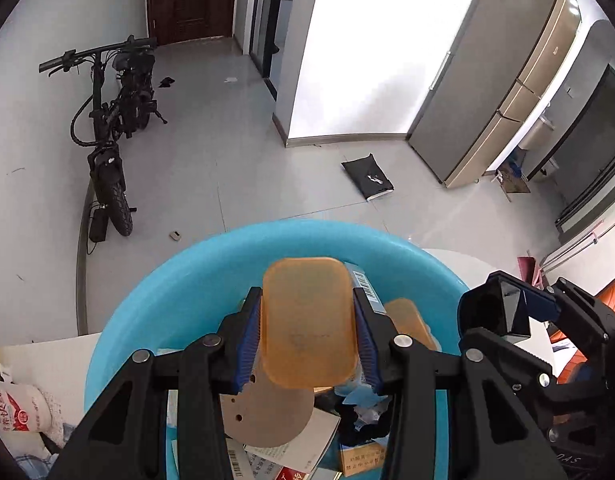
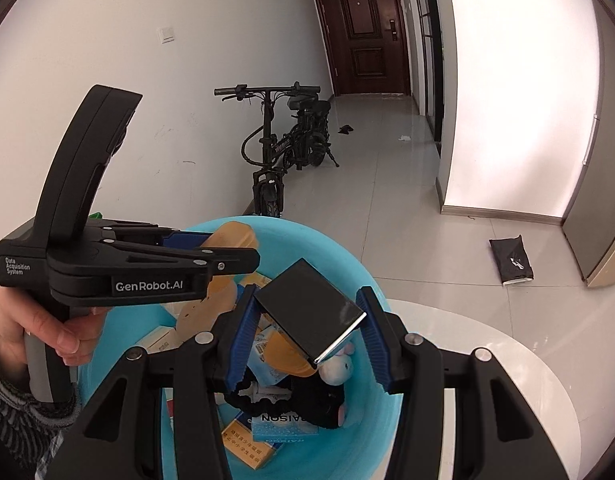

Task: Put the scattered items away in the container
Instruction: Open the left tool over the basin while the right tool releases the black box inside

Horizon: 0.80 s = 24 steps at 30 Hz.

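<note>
A blue plastic basin stands on a white table and holds several items: boxes, papers, a black cord, a small plush toy. My left gripper is shut on an orange translucent lid-like piece and holds it over the basin; it also shows in the right wrist view. My right gripper holds a black flat box between its blue pads, tilted, above the basin. The black box also shows at the right in the left wrist view.
A white round table carries the basin. A milk bottle lies at the left by a checked cloth. On the floor beyond stand an electric bike, a black bag and a fridge.
</note>
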### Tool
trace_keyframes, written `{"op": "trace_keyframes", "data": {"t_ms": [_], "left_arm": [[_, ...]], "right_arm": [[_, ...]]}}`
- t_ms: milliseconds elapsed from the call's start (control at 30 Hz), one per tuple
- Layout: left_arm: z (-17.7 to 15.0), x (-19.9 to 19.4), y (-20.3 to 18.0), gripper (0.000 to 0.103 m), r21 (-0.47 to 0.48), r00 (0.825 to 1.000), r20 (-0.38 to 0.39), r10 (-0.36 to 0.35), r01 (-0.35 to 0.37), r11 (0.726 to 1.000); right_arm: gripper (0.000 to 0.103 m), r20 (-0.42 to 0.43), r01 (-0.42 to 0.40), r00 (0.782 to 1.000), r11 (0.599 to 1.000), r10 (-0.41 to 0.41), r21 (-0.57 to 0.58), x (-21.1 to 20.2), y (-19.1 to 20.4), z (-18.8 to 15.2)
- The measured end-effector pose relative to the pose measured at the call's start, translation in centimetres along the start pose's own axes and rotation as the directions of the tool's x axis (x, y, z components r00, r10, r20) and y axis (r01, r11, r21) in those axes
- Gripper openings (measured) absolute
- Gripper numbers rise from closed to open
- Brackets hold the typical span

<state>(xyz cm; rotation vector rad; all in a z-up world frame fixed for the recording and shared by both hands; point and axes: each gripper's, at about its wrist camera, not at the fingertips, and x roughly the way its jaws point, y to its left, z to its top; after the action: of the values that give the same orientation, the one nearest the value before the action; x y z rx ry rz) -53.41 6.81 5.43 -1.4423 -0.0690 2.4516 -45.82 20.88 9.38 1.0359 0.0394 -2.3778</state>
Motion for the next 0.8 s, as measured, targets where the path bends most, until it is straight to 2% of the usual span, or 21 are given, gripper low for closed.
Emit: {"op": "trace_keyframes", "data": {"t_ms": [200, 400, 533, 667, 700, 733, 767, 800], "left_arm": [[0.7, 1.6, 0.6, 0.045, -0.024, 0.999, -0.016, -0.029, 0.028, 0.999], [0.5, 2.7, 0.6, 0.045, -0.009, 1.000, -0.029, 0.010, -0.010, 1.000], [0.5, 2.9, 0.8, 0.045, -0.019, 1.000, -0.030, 0.003, -0.004, 1.000], [0.4, 2.0, 0.6, 0.045, -0.002, 1.000, 0.006, -0.017, 0.017, 1.000], [0.4, 1.6, 0.7, 0.047, 0.002, 0.999, 0.018, -0.026, 0.026, 1.000], [0.3, 1.2, 0.8, 0.061, 0.006, 0.999, 0.026, -0.033, 0.033, 0.999], [0.2, 0.8, 1.0, 0.081, 0.009, 0.999, 0.037, -0.038, 0.038, 0.999], [0.0, 0.3, 1.1, 0.086, 0.010, 0.998, 0.054, -0.045, 0.044, 0.999]], "right_arm": [[0.048, -0.021, -0.003, 1.000, 1.000, 0.003, 0.028, 1.4, -0.4, 0.0], [0.048, -0.019, 0.005, 1.000, 1.000, -0.004, 0.022, 1.4, -0.5, -0.1], [0.048, -0.017, 0.010, 1.000, 1.000, -0.010, 0.025, 1.4, -0.7, 0.2], [0.048, -0.019, 0.014, 1.000, 0.999, -0.014, 0.032, 1.5, -0.9, 0.4], [0.048, -0.020, 0.012, 1.000, 0.999, -0.012, 0.036, 1.5, -0.9, 0.3], [0.048, -0.022, 0.007, 1.000, 0.999, -0.006, 0.042, 1.5, -0.9, 0.3], [0.048, -0.025, -0.001, 1.000, 0.999, 0.002, 0.050, 1.5, -0.9, 0.2], [0.048, -0.028, -0.008, 1.000, 0.998, 0.009, 0.059, 1.4, -1.0, 0.2]]}}
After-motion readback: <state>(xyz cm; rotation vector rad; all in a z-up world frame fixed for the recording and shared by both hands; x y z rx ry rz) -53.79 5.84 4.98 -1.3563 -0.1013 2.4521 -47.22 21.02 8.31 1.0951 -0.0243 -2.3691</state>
